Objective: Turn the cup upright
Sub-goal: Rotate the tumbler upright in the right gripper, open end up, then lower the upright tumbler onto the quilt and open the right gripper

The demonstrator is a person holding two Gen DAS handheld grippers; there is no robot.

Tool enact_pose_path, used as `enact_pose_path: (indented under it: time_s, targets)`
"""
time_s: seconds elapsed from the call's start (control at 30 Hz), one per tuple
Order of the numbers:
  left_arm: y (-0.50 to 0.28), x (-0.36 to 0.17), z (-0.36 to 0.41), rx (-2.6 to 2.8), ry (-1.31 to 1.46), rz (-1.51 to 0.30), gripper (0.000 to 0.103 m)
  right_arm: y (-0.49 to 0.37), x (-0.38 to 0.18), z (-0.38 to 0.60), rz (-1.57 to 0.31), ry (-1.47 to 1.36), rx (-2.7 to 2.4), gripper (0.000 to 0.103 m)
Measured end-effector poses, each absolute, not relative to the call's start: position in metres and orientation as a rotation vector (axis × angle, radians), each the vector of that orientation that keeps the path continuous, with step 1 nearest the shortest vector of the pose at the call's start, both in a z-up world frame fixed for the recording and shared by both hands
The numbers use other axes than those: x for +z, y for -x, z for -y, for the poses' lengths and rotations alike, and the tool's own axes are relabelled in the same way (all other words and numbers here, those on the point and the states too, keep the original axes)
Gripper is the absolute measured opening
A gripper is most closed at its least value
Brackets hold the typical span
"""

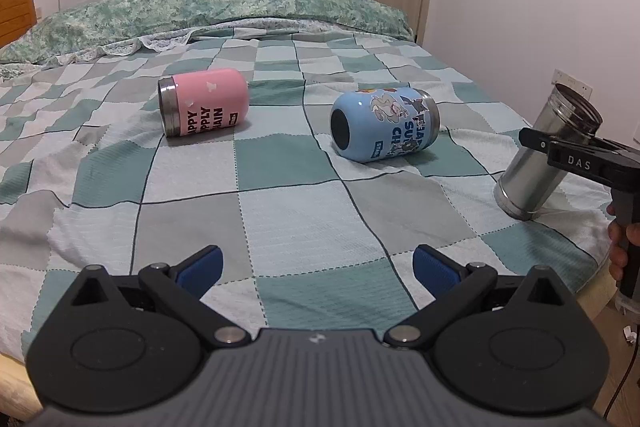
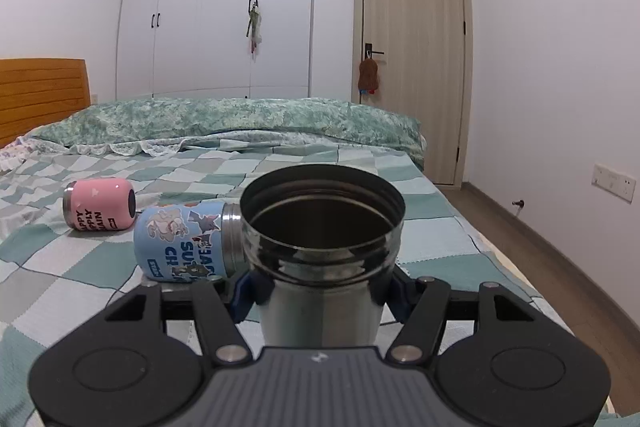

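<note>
Right gripper (image 2: 320,293) is clamping the steel cup (image 2: 320,227), tilting it mouth-up on the bed (image 1: 304,211); left gripper (image 1: 318,269) is hovering, fingers spread

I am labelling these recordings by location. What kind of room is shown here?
Most likely a bedroom in a home. A bed with a checked blanket fills the view, with a wooden headboard at its end, and white wardrobe doors cover the far wall beside a closed door.
</note>
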State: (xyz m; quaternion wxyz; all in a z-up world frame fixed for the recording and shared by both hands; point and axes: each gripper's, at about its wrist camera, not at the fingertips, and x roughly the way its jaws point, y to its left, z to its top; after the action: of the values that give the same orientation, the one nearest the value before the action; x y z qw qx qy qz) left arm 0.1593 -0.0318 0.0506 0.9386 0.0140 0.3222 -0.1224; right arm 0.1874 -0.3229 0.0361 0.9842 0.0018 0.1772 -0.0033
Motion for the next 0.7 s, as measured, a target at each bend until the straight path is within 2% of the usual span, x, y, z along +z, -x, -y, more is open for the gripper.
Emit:
enact_pose_path:
  time_s: [0.17, 0.2, 0.27, 0.5, 0.57, 0.7]
  targets:
    - [-0.154, 0.053, 0.033, -0.242, -0.021, -0.637, 0.103, -0.182, 0.036, 0.327, -0.379, -0.019, 0.003, 0.063]
    - [-0.152, 0.054, 0.033, -0.242, -0.019, -0.629, 0.103, -0.181, 0.036, 0.328, -0.383, -0.026, 0.004, 0.066]
    - [-0.146, 0.058, 0.033, -0.237, -0.015, -0.606, 0.103, -0.175, 0.036, 0.329, -0.370, -0.031, 0.002, 0.085]
    - [-0.115, 0.072, 0.030, -0.244, 0.005, -0.492, 0.103, -0.132, 0.041, 0.328, -0.303, -0.063, 0.030, 0.094]
    - [-0.103, 0.072, 0.030, -0.244, 0.010, -0.437, 0.103, -0.114, 0.040, 0.324, -0.275, -0.062, 0.047, 0.103]
    - [-0.082, 0.065, 0.031, -0.218, -0.002, -0.355, 0.103, -0.079, 0.034, 0.308, -0.228, -0.042, 0.081, 0.103]
